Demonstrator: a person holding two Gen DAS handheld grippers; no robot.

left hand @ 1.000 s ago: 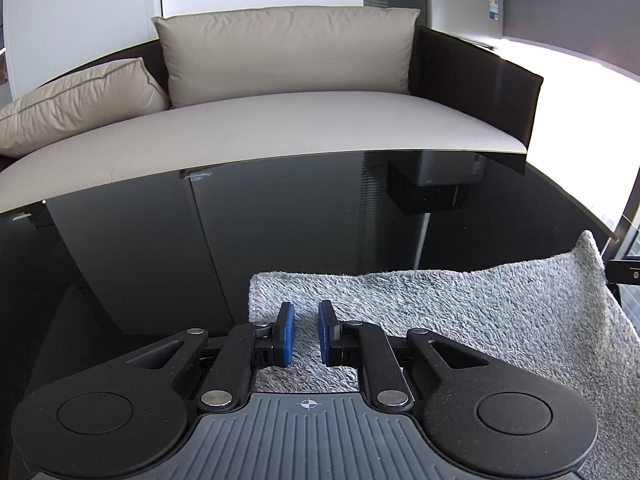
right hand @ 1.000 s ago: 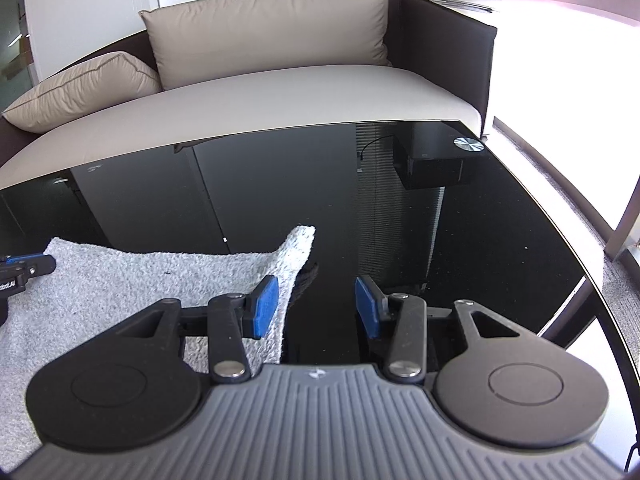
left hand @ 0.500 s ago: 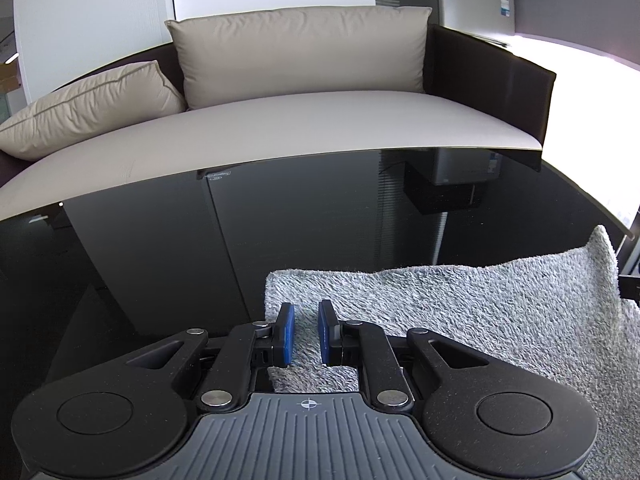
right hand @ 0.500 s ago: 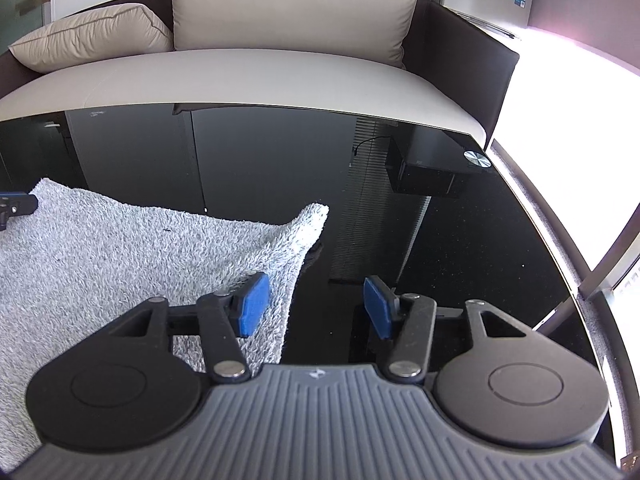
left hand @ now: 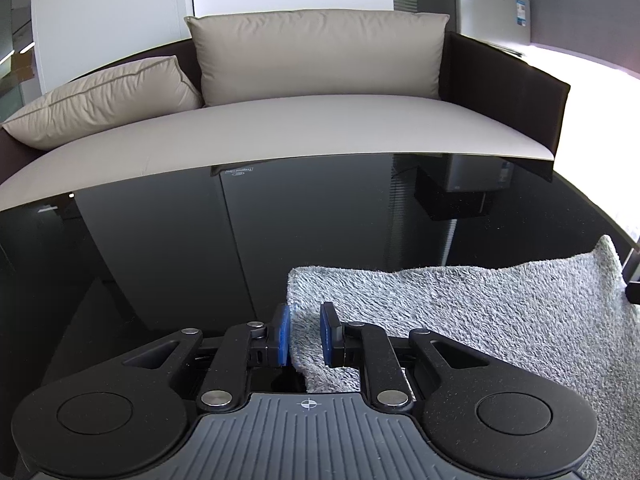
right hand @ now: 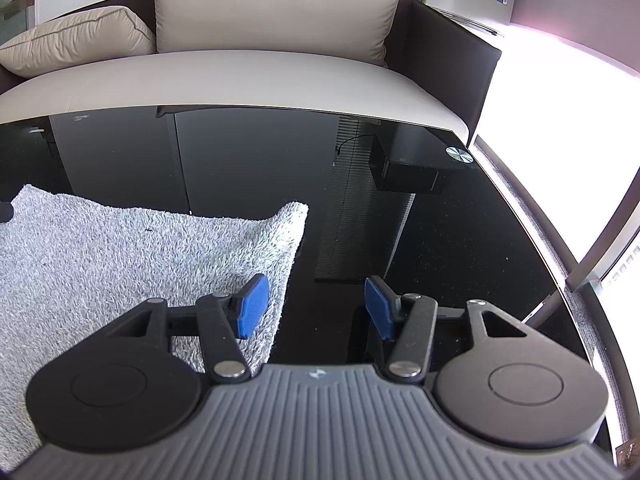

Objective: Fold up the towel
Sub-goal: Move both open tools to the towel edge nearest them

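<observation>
Left gripper (left hand: 306, 334): fingers opening, narrow gap, grey towel (left hand: 460, 320) left edge lying between them, pads not pressing. Right gripper (right hand: 316, 306): fingers wide apart, towel's right edge just inside the left finger (right hand: 252, 306), the other over bare black worktop (right hand: 440, 240). Towel spreads flat between both grippers. Beyond: open glossy worktop, its far edge at the beige sofa (left hand: 280, 140).

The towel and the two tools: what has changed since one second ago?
The right tool opened wider beside the towel's edge, gripping nothing. The left tool is opening, towel edge between its pads. The towel stays spread on the black table.
</observation>
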